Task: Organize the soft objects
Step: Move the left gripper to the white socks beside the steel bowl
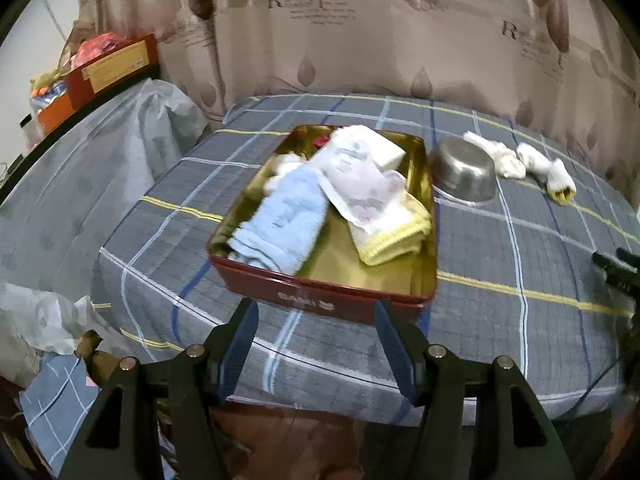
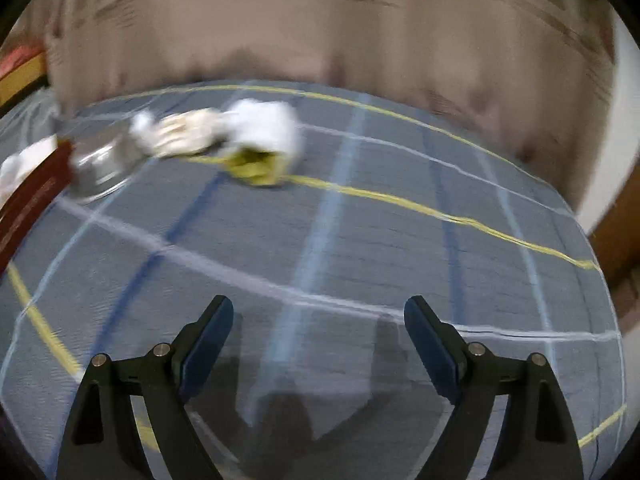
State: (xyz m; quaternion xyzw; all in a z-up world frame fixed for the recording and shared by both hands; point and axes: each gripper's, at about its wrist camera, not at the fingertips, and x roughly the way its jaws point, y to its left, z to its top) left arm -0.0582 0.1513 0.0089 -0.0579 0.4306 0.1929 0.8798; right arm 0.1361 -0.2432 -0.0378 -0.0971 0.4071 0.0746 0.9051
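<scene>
Beyond the red rectangular tin [image 1: 320,296] on the plaid bed [image 2: 360,248], white crumpled socks [image 2: 224,136] are lying lengthwise ahead-left of the released, empty right tool [image 2: 318,312], nearer it than the likewise released left tool [image 1: 316,312].

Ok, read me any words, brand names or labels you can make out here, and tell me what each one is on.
"R": large letter printed on the curtain, again at right; the small script beside it is too blurred.
Red tin front: embossed word, too faint to read surely.
Red box yellow label: too small.
Right wrist view: nothing legible.
</scene>
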